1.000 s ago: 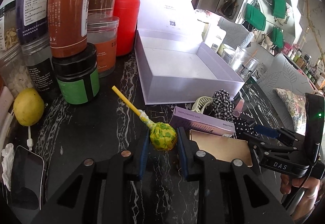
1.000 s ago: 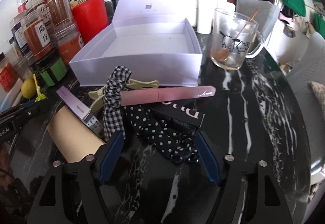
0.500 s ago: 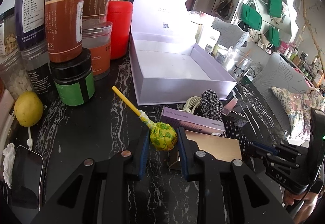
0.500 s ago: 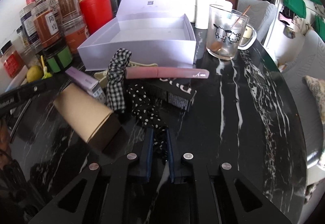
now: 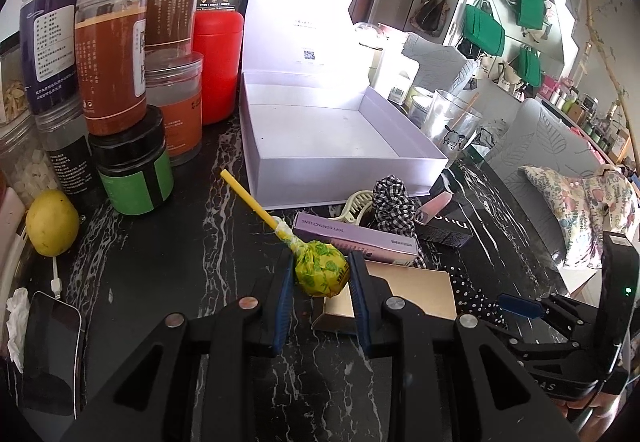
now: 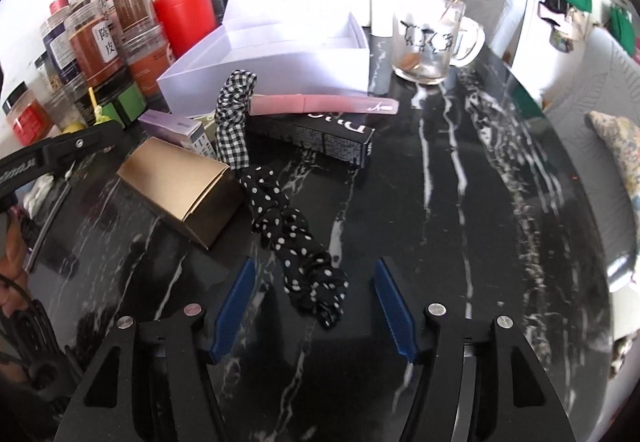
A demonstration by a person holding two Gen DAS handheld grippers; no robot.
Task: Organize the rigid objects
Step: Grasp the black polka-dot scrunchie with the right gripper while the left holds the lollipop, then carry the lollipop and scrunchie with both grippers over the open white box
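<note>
My left gripper (image 5: 320,276) is shut on a yellow-green wrapped lollipop (image 5: 320,274), its yellow stick pointing up left, held above the dark marble table. An open white box (image 5: 332,137) stands behind it; it also shows in the right wrist view (image 6: 272,61). My right gripper (image 6: 314,306) is open, its blue pads either side of the near end of a black polka-dot scrunchie (image 6: 292,238). Beyond lie a gold box (image 6: 180,185), a lilac carton (image 5: 356,238), a checked scrunchie (image 6: 234,121), a pink stick (image 6: 324,103) and a black box (image 6: 316,133).
Several jars (image 5: 116,73) and a red canister (image 5: 218,65) crowd the back left, with a lemon (image 5: 52,222) and a phone (image 5: 52,346) nearer. A glass mug (image 6: 430,41) stands right of the white box. A cream hair claw (image 5: 356,203) lies by the box.
My right gripper was open, shut on the polka-dot scrunchie, and has opened again, now set back at its near end. My left gripper has risen slightly with the lollipop.
</note>
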